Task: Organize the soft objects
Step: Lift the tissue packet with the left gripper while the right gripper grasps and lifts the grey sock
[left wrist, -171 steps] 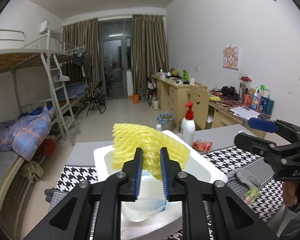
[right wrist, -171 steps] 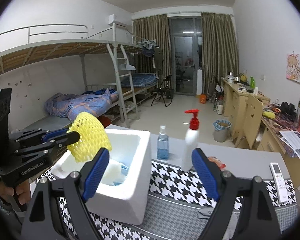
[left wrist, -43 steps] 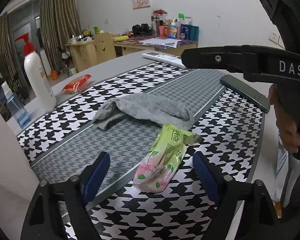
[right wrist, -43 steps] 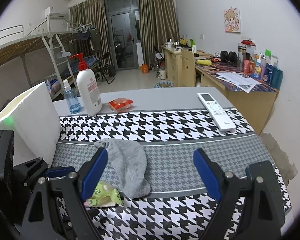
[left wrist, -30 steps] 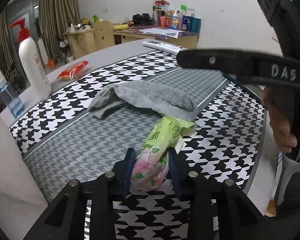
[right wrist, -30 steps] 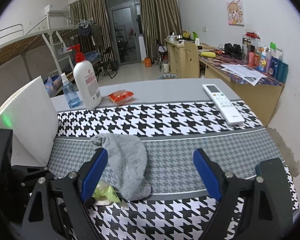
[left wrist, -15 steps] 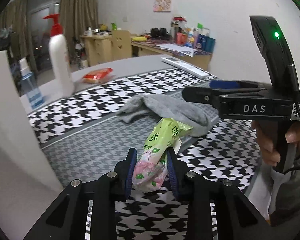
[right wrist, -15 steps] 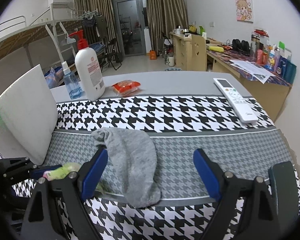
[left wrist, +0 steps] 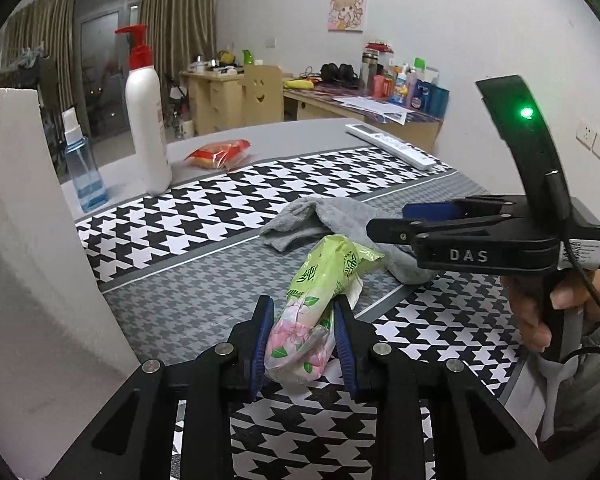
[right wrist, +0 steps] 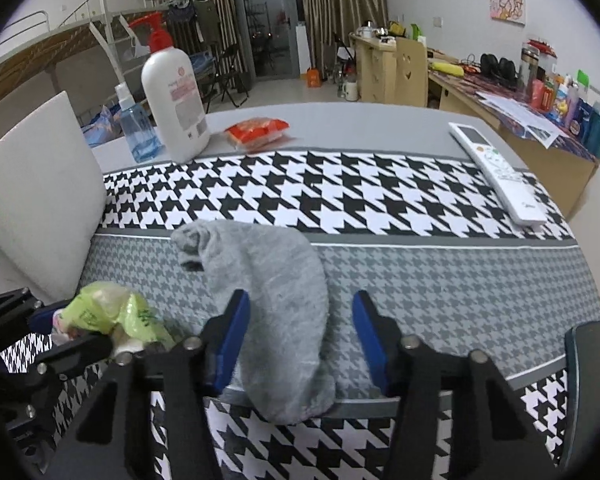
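Observation:
A green flowered tissue pack point(left wrist: 328, 268) is clamped between the blue pads of my left gripper point(left wrist: 302, 320), just above the houndstooth cloth; its free end points forward. In the right wrist view the same tissue pack point(right wrist: 108, 312) and my left gripper point(right wrist: 60, 332) show at the lower left. A grey sock point(right wrist: 276, 272) lies flat on the grey band of the cloth. My right gripper point(right wrist: 300, 308) straddles the sock's near end with its jaws closing; the right pad still stands clear of the fabric. The white foam box point(left wrist: 20, 240) stands at the left.
Behind the cloth stand a white pump bottle point(right wrist: 176, 108) and a blue spray bottle point(right wrist: 134, 132), with a red snack packet point(right wrist: 258, 128) beside them. A white remote point(right wrist: 496, 172) lies far right, and a dark phone point(right wrist: 588, 360) sits near the table's right edge.
My right gripper has come down over the grey sock and its jaws have narrowed around it. My left gripper, holding the tissue pack, has lifted slightly and swung toward the foam box.

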{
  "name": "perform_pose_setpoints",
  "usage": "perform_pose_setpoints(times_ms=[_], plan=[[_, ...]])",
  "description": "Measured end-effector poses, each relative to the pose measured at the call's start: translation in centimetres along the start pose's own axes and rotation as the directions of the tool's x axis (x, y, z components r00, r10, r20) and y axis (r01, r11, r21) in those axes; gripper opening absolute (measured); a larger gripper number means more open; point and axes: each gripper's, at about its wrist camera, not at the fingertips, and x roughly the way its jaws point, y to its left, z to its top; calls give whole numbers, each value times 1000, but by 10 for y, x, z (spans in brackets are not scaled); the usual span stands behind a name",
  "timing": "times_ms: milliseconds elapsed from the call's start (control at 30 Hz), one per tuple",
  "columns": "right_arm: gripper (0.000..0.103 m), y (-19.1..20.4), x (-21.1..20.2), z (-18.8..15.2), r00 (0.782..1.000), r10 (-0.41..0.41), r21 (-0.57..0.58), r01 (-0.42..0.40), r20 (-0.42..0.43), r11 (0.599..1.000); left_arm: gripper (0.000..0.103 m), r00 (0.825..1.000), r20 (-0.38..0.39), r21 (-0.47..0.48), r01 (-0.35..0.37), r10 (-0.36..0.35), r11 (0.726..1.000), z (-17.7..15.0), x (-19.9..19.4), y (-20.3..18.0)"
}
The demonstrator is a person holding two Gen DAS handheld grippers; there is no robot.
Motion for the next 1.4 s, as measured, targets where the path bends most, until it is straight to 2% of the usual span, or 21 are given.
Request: perform_pose_setpoints(times_ms=[67, 200, 267, 333, 800, 1133, 1400], plan=[[40, 0, 5, 0, 1000, 5, -1, -5, -19, 1000, 32, 1000, 1, -3, 0, 0, 1000, 1, 1, 1], [31, 3, 10, -2, 999, -2, -14, 1, -38, 1000, 32, 1000, -11, -16, 14, -14, 1000, 0, 2, 3], [13, 3, 9, -3, 999, 2, -16, -2, -35, 1000, 32, 999, -13, -25, 31, -31, 999, -1, 2, 2], [8, 3, 9, -4, 1000, 1, -15, -2, -26, 1000, 32, 1000, 1, -23, 25, -25, 999, 0, 0, 2], [6, -8, -34, -1, 991, 40, 50, -46, 127, 998, 32, 997, 72, -31, -24, 26, 999, 0, -17, 2], [6, 0, -71, 2, 969, 86, 64, -103, 231, 993, 32, 990, 131, -22, -56, 59, 998, 0, -46, -1], [6, 10, -99, 0, 950, 86, 59, -109, 300, 992, 32, 981, 171, -34, -85, 89, 996, 3, -67, 5]])
